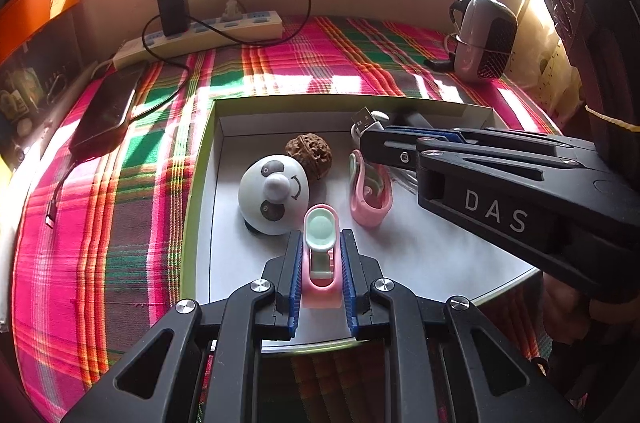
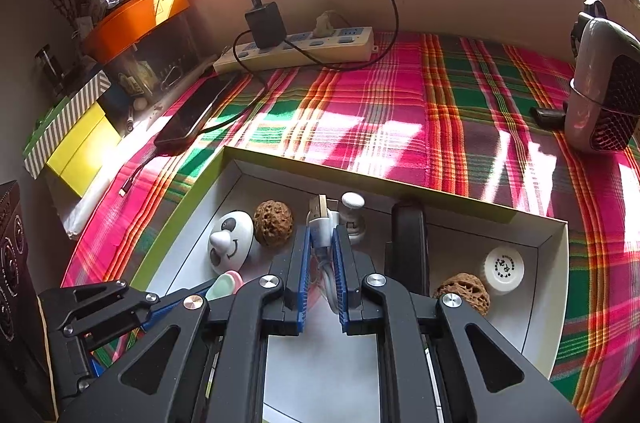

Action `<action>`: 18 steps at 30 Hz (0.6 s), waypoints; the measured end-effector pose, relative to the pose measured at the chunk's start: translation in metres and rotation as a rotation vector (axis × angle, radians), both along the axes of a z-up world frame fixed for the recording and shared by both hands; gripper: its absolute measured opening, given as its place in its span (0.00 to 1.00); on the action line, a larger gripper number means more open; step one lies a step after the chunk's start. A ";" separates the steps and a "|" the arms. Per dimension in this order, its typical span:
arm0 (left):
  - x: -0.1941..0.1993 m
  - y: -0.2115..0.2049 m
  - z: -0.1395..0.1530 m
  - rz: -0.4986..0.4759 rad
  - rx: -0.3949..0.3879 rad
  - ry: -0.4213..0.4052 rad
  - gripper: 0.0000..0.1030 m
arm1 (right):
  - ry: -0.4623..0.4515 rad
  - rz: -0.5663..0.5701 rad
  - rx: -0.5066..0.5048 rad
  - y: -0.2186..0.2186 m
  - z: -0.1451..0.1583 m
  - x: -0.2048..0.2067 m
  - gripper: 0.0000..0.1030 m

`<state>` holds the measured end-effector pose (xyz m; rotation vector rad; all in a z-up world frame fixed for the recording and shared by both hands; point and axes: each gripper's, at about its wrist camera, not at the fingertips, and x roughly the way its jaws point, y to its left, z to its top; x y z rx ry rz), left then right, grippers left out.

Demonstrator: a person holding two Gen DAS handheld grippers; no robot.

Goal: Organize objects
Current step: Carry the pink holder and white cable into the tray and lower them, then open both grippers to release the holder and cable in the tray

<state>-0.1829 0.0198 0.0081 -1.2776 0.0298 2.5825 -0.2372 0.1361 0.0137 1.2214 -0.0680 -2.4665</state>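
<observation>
The left gripper (image 1: 320, 263) has its fingers closed tight on a pink clip (image 1: 320, 255) with a pale green pad. It holds the clip just above the white floor of a shallow box (image 1: 256, 101) with a yellow-green rim. The box sits on a tabletop covered by a pink and green plaid cloth (image 1: 120, 207).

At 12 o'clock from the held clip, close by, lies a second pink clip (image 1: 370, 193) on its side. At 11 o'clock sits a white panda toy (image 1: 274, 193), and a brown bumpy walnut (image 1: 309, 153) is touching the panda's far side.

The right gripper (image 2: 322, 263) has its fingers closed on a white USB cable (image 2: 320, 237). The metal plug sticks up past the fingertips. It is over the same box, at 2 o'clock from the left gripper.

In the right wrist view, a small white figure (image 2: 352, 219) stands just behind the cable. A black flat thing (image 2: 408, 243) lies at 3 o'clock from the cable. Past it are another walnut (image 2: 462, 297) and a round white cap (image 2: 504, 269).

At the back of the tabletop lies a power strip (image 1: 200, 37) with a black charger (image 1: 173, 9) plugged in.
</observation>
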 end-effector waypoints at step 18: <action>0.000 0.002 0.000 0.000 -0.008 -0.003 0.18 | -0.016 0.003 -0.022 0.001 -0.001 0.001 0.12</action>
